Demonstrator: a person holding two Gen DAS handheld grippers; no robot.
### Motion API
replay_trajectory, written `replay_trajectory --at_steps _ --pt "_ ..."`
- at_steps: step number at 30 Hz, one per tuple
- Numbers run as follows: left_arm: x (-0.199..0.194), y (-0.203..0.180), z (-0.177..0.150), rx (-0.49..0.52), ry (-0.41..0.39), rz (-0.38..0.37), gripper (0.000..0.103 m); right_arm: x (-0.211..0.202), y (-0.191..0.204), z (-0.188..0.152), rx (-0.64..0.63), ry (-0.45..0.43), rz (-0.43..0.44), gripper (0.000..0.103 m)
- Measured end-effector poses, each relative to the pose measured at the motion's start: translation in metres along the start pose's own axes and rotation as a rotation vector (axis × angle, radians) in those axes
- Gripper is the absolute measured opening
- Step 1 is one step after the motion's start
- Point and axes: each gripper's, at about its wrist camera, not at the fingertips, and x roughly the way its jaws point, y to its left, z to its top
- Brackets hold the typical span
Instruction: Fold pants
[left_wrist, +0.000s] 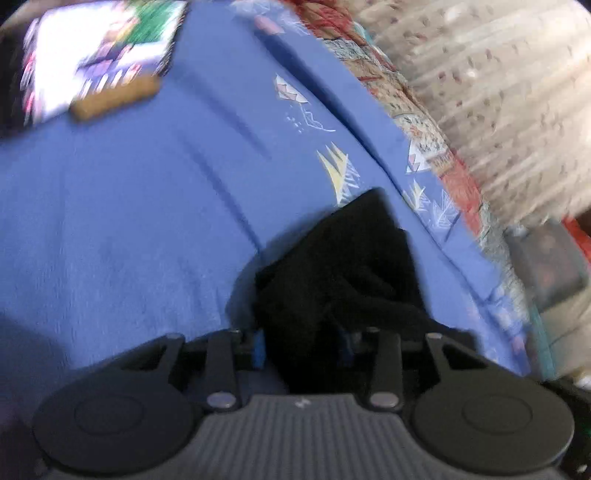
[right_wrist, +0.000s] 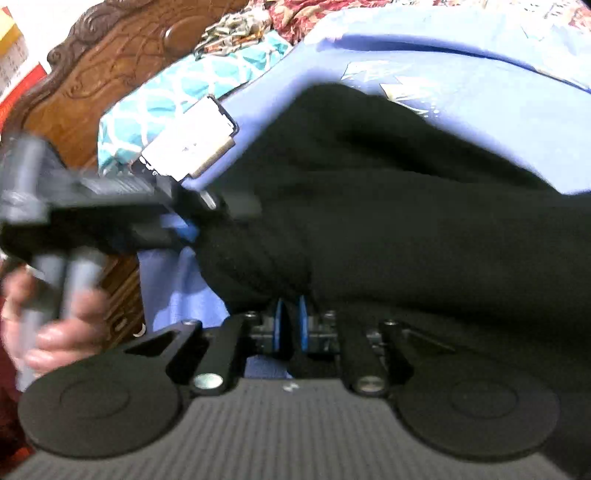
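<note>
The black pants (left_wrist: 351, 258) lie bunched on a blue bedsheet (left_wrist: 129, 203). In the left wrist view, dark cloth fills the gap between the blue pads of my left gripper (left_wrist: 302, 349), which is shut on a fold of it. In the right wrist view the pants (right_wrist: 406, 221) spread across the middle and right. My right gripper (right_wrist: 290, 321) has its blue pads nearly together, pinching the pants' near edge. The left gripper (right_wrist: 184, 229) shows there at the left, blurred, on the pants' left edge, with a hand (right_wrist: 55, 332) on its handle.
A white box with a tan edge (left_wrist: 92, 62) lies on the sheet beyond the pants. A carved wooden headboard (right_wrist: 122, 66) and a teal patterned pillow (right_wrist: 177, 92) stand behind it. A patterned quilt (left_wrist: 424, 136) and beige fabric (left_wrist: 498, 92) border the sheet's right side.
</note>
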Motion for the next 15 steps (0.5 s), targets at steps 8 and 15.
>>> replay_trajectory --at_steps 8,15 --pt "-0.083 -0.026 0.03 0.159 -0.224 0.034 0.092 -0.082 -0.02 -0.011 0.094 -0.186 0.0 0.031" --pt "0.009 -0.102 0.086 0.563 -0.046 0.061 0.103 -0.1 -0.07 -0.052 0.408 -0.252 -0.182 0.031"
